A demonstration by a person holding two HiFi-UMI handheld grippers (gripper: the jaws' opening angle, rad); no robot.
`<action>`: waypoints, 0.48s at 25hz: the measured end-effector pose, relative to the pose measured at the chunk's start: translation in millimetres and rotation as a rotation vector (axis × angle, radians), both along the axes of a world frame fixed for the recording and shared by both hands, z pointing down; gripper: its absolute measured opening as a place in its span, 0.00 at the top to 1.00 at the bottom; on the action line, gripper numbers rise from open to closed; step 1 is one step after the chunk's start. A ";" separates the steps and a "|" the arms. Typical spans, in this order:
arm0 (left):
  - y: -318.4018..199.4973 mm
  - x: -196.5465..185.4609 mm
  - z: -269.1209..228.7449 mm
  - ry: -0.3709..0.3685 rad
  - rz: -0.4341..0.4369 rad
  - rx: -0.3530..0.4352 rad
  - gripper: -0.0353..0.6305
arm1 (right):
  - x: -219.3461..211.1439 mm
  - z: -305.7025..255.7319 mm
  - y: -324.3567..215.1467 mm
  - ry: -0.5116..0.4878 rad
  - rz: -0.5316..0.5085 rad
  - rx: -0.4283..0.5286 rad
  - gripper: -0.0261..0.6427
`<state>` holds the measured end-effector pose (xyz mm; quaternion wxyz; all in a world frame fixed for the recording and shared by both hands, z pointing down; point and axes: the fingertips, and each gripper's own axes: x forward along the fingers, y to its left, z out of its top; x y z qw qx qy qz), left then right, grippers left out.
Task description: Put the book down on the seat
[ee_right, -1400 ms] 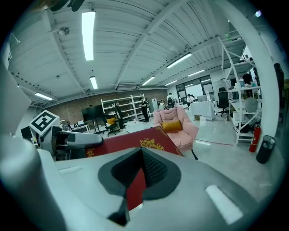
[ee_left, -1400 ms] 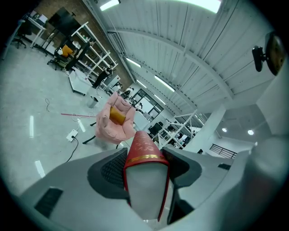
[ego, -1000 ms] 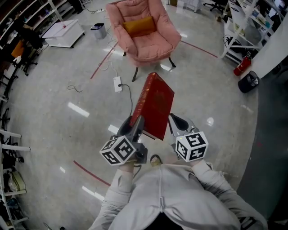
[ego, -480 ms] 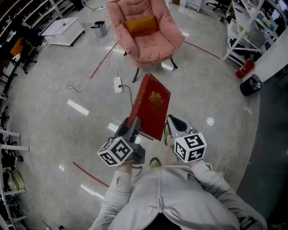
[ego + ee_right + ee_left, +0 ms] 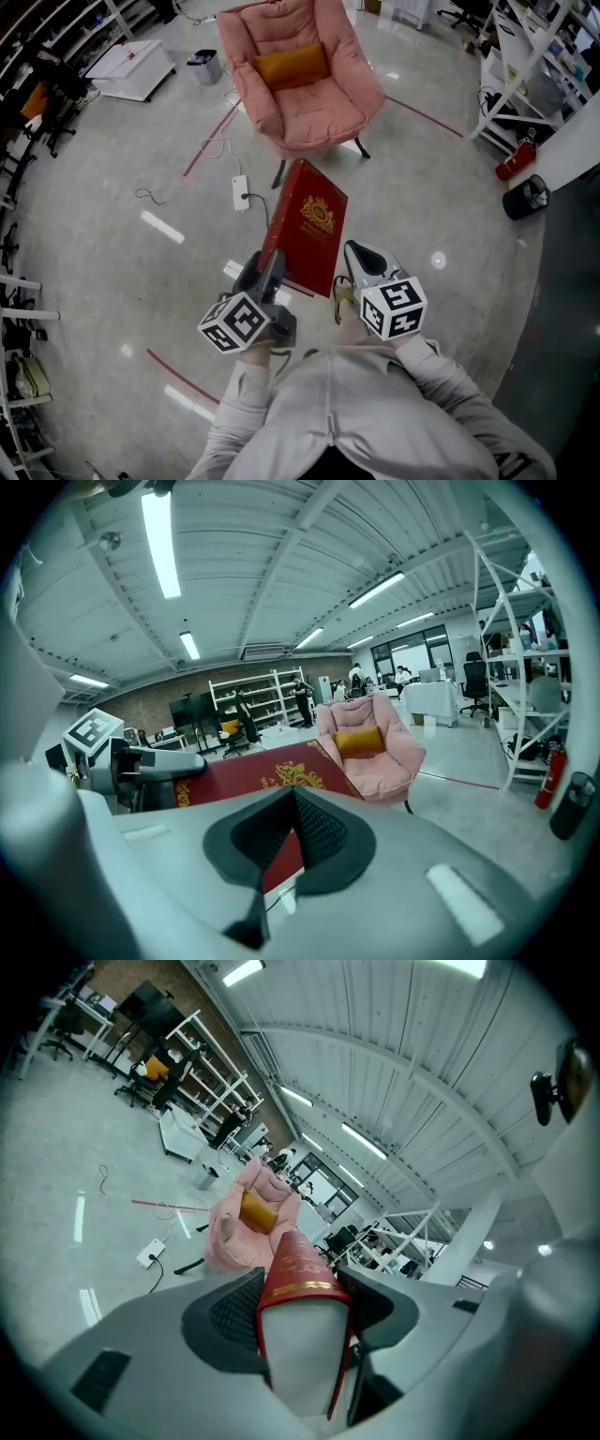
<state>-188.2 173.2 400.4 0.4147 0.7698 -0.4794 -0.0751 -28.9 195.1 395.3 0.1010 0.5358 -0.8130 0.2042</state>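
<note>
A thick red book [image 5: 307, 223] with a gold crest stands tilted in the air over the floor, its cover facing up. My left gripper [image 5: 271, 269] is shut on its lower left edge; in the left gripper view the book [image 5: 300, 1274] sits between both pads. My right gripper [image 5: 360, 263] is shut and holds nothing, just right of the book's lower corner. In the right gripper view the book [image 5: 253, 775] lies beyond the closed pads [image 5: 309, 832]. Ahead stands the pink armchair [image 5: 309, 89] with an orange cushion [image 5: 292, 64] against its back; its seat is bare.
A white power strip [image 5: 241, 192] with cables lies on the floor left of the chair legs. A white platform [image 5: 131, 67] and a small bin [image 5: 206, 64] are at the far left. A red fire extinguisher [image 5: 511, 161], a black bin [image 5: 527, 197] and white shelving stand at right.
The book has turned so its crested cover faces up more. The armchair has drawn nearer in the head view. Both grippers keep their places at the book's lower end.
</note>
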 end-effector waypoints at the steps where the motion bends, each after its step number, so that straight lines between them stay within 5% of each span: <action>1: -8.3 5.8 0.3 0.000 -0.004 -0.004 0.58 | 6.9 -0.1 -9.7 0.002 -0.003 -0.003 0.96; 12: -106.7 64.4 -1.2 -0.001 -0.051 -0.021 0.58 | 64.9 -4.1 -115.2 0.011 -0.056 -0.010 0.96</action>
